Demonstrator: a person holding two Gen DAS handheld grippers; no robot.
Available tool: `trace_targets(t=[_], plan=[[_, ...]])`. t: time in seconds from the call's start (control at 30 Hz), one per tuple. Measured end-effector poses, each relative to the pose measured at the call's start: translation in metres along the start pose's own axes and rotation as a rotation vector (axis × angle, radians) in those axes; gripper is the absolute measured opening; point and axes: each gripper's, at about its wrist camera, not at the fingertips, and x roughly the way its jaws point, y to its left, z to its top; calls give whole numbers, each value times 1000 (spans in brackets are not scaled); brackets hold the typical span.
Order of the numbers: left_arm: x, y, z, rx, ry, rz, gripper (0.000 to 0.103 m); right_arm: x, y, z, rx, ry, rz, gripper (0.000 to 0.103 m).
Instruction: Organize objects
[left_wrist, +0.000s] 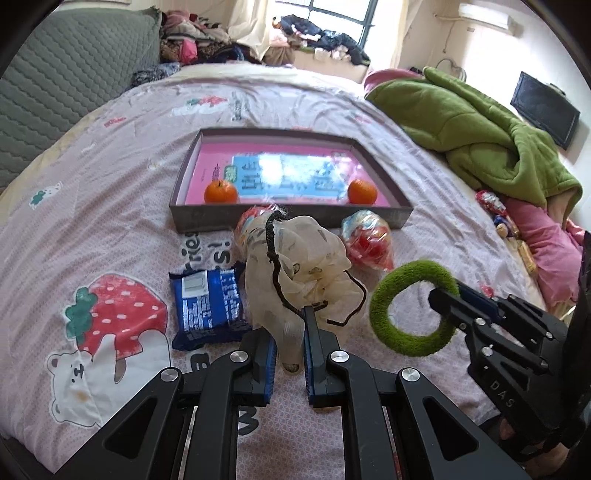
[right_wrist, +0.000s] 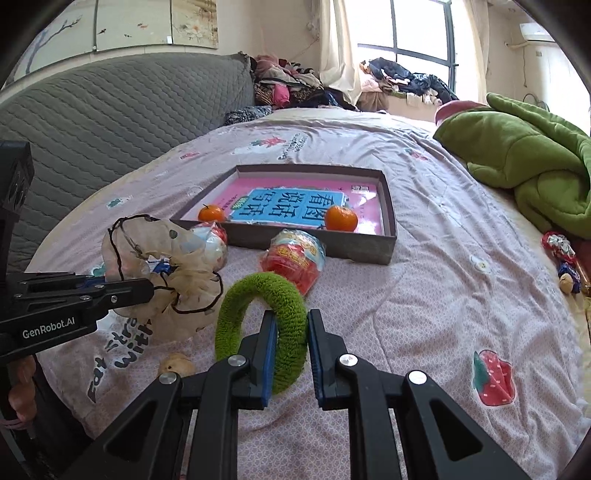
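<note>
Two grips: your left gripper (left_wrist: 290, 354) pinches scrunchie (left_wrist: 299, 273), right gripper (right_wrist: 290, 354) clamps ring (right_wrist: 258, 317). Risk: scrunchie's loose cord may snag the tray (left_wrist: 295, 221) rim.

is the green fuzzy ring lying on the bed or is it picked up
Picked up. The right gripper is shut on the green ring, which hangs clear above the bedsheet in both wrist views.
</note>
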Motion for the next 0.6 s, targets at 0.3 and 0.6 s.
trace_targets(t=[0.3,0.6], plan=[[-14,-4,0,32,-50,25,12,-4,4,0,2,-15,4,17],[-25,-5,1,45,-104,57,12,-12,5,1,10,-47,-11,17]])
